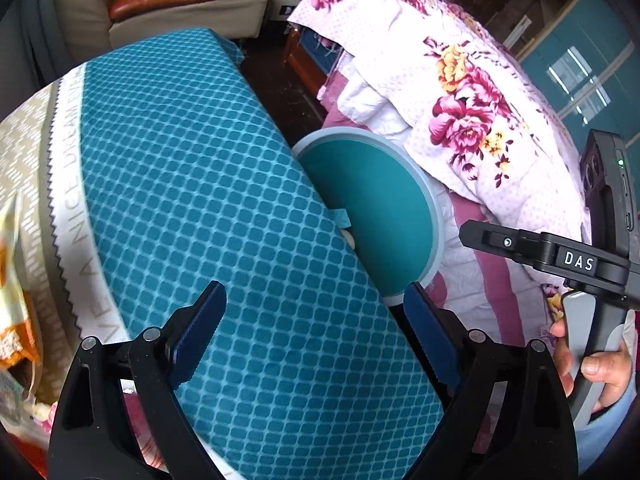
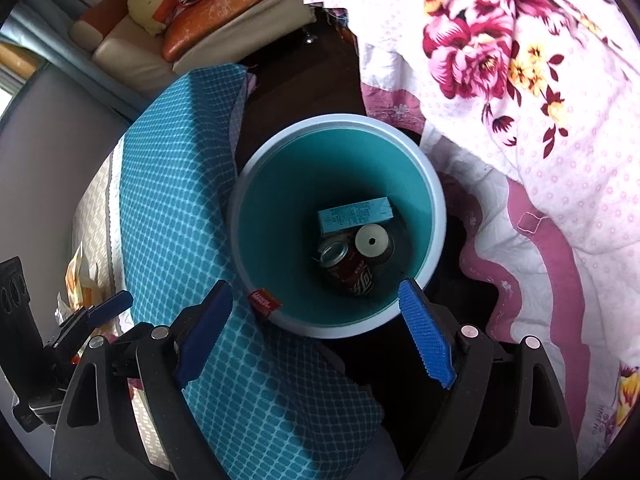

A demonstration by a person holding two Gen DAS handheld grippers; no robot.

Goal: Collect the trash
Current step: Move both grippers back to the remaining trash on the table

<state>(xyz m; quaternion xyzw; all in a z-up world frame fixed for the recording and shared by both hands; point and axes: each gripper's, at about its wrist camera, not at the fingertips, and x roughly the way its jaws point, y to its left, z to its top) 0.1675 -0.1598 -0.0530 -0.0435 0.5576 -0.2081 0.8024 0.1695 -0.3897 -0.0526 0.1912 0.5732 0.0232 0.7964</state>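
Our right tool (image 2: 316, 332) hangs spread and empty over the bin (image 2: 434, 200), which holds a teal carton (image 2: 354, 216), a red can (image 2: 354, 276) and a grey disc (image 2: 372, 240). Our left tool (image 1: 316, 334), also spread and empty, hovers above the teal pillow (image 1: 208, 184). A snack wrapper (image 1: 14, 280) still lies left of the pillow; reaching across could nudge the bin over. The pillow's trim reads "A NICE DREAM"; the right tool's body says "DAS".
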